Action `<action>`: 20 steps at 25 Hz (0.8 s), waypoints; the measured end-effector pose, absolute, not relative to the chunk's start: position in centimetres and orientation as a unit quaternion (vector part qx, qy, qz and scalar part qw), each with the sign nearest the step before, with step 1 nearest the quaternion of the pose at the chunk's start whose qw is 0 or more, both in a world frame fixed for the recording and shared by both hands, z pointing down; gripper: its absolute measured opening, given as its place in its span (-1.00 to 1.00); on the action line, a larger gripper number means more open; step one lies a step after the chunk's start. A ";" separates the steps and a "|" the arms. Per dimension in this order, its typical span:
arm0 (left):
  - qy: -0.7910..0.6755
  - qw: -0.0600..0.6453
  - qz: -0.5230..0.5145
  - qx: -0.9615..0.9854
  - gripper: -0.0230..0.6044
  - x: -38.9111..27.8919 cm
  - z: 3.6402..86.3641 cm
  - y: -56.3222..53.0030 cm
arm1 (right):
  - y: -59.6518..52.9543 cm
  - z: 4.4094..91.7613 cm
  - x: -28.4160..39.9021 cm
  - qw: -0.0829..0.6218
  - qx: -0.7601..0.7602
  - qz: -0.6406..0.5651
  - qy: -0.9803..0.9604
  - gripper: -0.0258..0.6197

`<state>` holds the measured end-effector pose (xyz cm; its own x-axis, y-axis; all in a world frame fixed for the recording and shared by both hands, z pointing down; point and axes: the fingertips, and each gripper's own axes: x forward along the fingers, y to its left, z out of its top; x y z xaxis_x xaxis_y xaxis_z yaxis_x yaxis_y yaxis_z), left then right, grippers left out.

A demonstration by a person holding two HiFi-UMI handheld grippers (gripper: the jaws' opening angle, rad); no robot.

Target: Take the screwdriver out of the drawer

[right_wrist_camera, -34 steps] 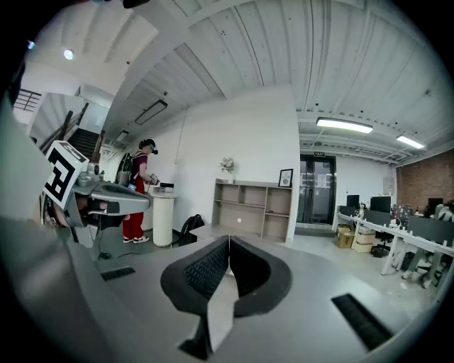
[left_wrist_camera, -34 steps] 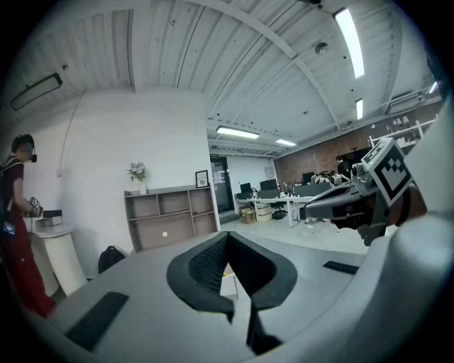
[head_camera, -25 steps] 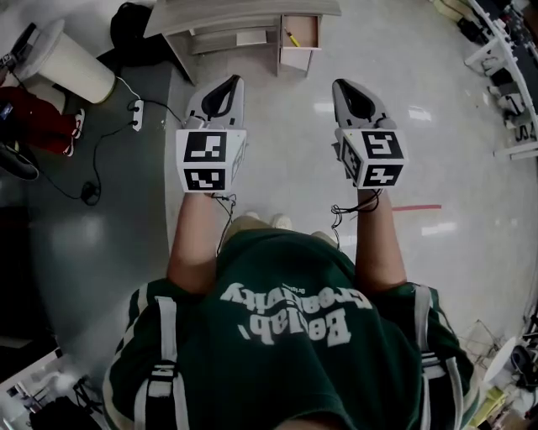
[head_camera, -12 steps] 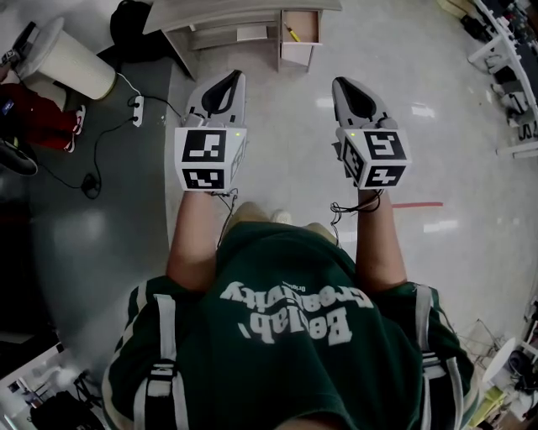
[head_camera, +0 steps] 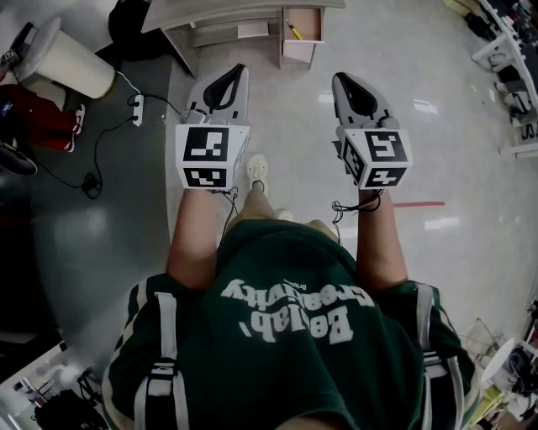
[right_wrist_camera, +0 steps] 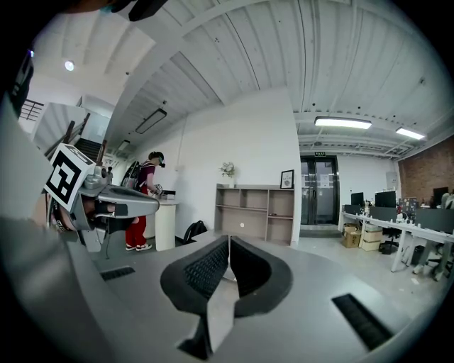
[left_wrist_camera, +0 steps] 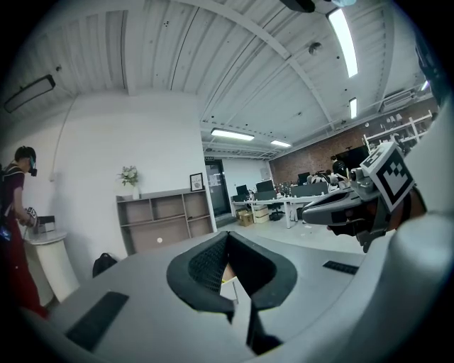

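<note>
The pale, glossy floor spreads out on every side of the open drawer, which we take as our landmark. Just to the left of the drawer, and joined to it, stands a long grey shelf unit. Well to the left of the drawer there is a white round pedestal, with a person in red clothes beside it. A black bag lies between the pedestal and the drawer, close to the shelf unit's far end.

We stand back from the drawer and face it, with bare floor between it and us. The left gripper points toward the drawer's left side, and the right gripper points just past its right side. Neither one reaches it. Both claws are clenched: in each gripper view the two dark pads meet at their tips, and nothing is caught between them.

One of our shoes shows between the two grippers, on the near side of the drawer. A white power strip lies on the floor to the drawer's left, nearer to us than the bag.

The screwdriver, slim with a yellow handle, lies slantwise inside the drawer on its wooden bottom, well apart from both grippers.
</note>
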<state>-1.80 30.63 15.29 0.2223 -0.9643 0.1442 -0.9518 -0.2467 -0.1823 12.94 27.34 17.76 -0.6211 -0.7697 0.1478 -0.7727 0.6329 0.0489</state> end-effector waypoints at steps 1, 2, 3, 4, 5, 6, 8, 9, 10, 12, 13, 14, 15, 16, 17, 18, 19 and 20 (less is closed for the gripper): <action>0.613 0.026 -0.115 -0.782 -0.87 -1.9 15.5 30.1 | 27.0 18.0 12.8 0.079 0.428 0.012 -0.900 -0.81; 0.612 0.024 -0.116 -0.782 -0.87 -2.1 15.7 29.6 | 26.6 18.3 12.6 0.082 0.428 0.014 -0.900 -0.81; 0.612 0.022 -0.116 -0.782 -0.87 -2.3 15.8 29.0 | 26.0 18.5 12.4 0.085 0.428 0.015 -0.900 -0.81; 0.612 0.020 -0.116 -0.782 -0.87 -2.5 15.9 28.2 | 25.4 18.6 12.2 0.087 0.428 0.015 -0.899 -0.81; 0.612 0.019 -0.116 -0.782 -0.87 -2.8 16.0 27.5 | 24.6 18.7 12.0 0.088 0.428 0.015 -0.899 -0.81; 0.611 0.018 -0.116 -0.783 -0.87 -3.0 16.1 26.6 | 23.8 18.7 11.8 0.089 0.429 0.015 -0.899 -0.81; 0.608 0.017 -0.116 -0.785 -0.87 -3.3 16.2 25.0 | 22.3 18.7 11.3 0.090 0.430 0.016 -0.898 -0.81; 0.606 0.017 -0.116 -0.787 -0.87 -3.4 16.3 24.1 | 21.5 18.8 11.0 0.091 0.431 0.016 -0.898 -0.81; 0.603 0.017 -0.116 -0.789 -0.87 -3.6 16.5 23.1 | 20.8 18.9 10.7 0.092 0.432 0.016 -0.897 -0.81; 0.597 0.017 -0.116 -0.793 -0.87 -4.0 16.6 21.2 | 19.2 18.9 9.9 0.095 0.433 0.015 -0.896 -0.81; 0.595 0.017 -0.115 -0.796 -0.87 -4.3 16.5 20.2 | 18.4 18.9 9.5 0.096 0.433 0.014 -0.896 -0.81; 0.592 0.019 -0.116 -0.797 -0.87 -4.6 16.4 19.1 | 17.4 18.7 9.1 0.096 0.435 0.013 -0.895 -0.81; 0.589 0.022 -0.117 -0.799 -0.87 -5.0 16.2 18.1 | 16.4 18.5 8.7 0.096 0.437 0.013 -0.894 -0.81; 0.586 0.025 -0.118 -0.801 -0.87 -5.4 16.1 17.0 | 15.4 18.3 8.3 0.095 0.441 0.014 -0.892 -0.81; 0.583 0.027 -0.119 -0.803 -0.87 -5.8 16.0 16.0 | 14.5 18.1 7.9 0.094 0.445 0.016 -0.890 -0.81; 0.581 0.028 -0.120 -0.805 -0.87 -6.3 15.9 15.0 | 13.5 18.0 7.5 0.093 0.449 0.016 -0.888 -0.81; 0.578 0.030 -0.121 -0.806 -0.87 -6.7 15.9 14.0 | 12.6 18.0 7.1 0.093 0.452 0.016 -0.887 -0.81; 0.575 0.031 -0.122 -0.808 -0.87 -7.2 15.9 13.1 | 11.7 17.9 6.7 0.092 0.456 0.016 -0.885 -0.81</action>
